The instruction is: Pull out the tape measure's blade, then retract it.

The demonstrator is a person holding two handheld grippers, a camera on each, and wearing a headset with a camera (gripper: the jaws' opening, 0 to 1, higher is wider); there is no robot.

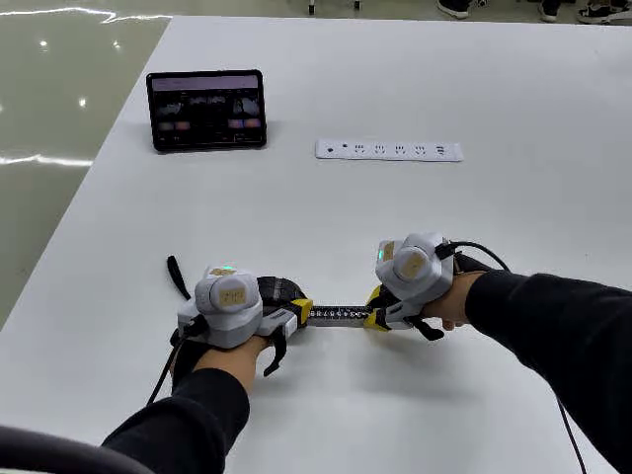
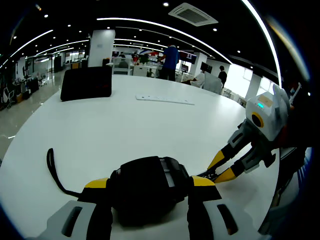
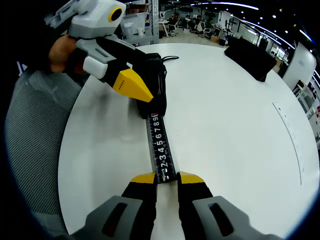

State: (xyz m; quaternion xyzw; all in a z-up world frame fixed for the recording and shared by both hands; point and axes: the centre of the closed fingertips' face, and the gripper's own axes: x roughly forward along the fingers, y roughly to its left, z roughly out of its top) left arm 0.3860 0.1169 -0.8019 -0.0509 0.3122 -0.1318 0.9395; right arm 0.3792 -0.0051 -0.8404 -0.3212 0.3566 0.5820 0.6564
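Tape case [image 1: 281,292] on desk [image 1: 395,89], clamped in left tool [image 2: 150,182], blade [image 3: 159,145] tip pinched by right tool [image 3: 161,177], short length out; may slip and snap back if pinch loosens.

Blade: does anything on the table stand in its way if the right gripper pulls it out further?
Nothing visible does. The right gripper holds the blade; the power strip and tablet lie far aside.
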